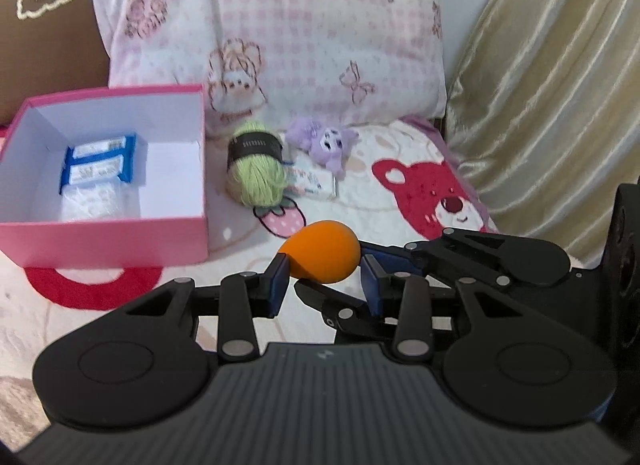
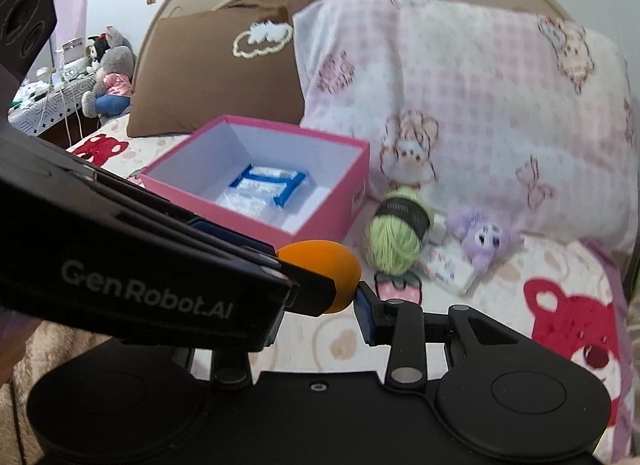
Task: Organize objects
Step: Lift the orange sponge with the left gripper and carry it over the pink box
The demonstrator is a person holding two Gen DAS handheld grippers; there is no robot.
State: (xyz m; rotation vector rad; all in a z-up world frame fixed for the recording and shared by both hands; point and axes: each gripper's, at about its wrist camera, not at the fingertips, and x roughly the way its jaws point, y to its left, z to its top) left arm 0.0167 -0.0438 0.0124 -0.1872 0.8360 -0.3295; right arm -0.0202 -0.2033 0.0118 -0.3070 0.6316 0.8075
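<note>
An orange egg-shaped sponge [image 1: 322,251] sits between the fingers of both grippers above the bed. My left gripper [image 1: 325,279] has its blue pads on the sponge's two sides. My right gripper [image 2: 320,297] crosses it from the right, its pads also against the sponge [image 2: 320,261]. A pink open box [image 1: 108,243] stands at the left with blue-wrapped packets [image 1: 100,163] inside. A green yarn ball [image 1: 256,167], a purple plush toy [image 1: 324,141] and a small card pack [image 1: 316,181] lie beyond the sponge.
A pink checked pillow [image 1: 272,25] and a brown pillow [image 2: 216,73] lean on the headboard behind the objects. A gold curtain [image 1: 552,85] hangs at the right. The bedspread [image 1: 432,189] has red bear prints. Plush toys [image 2: 110,77] sit on a far side table.
</note>
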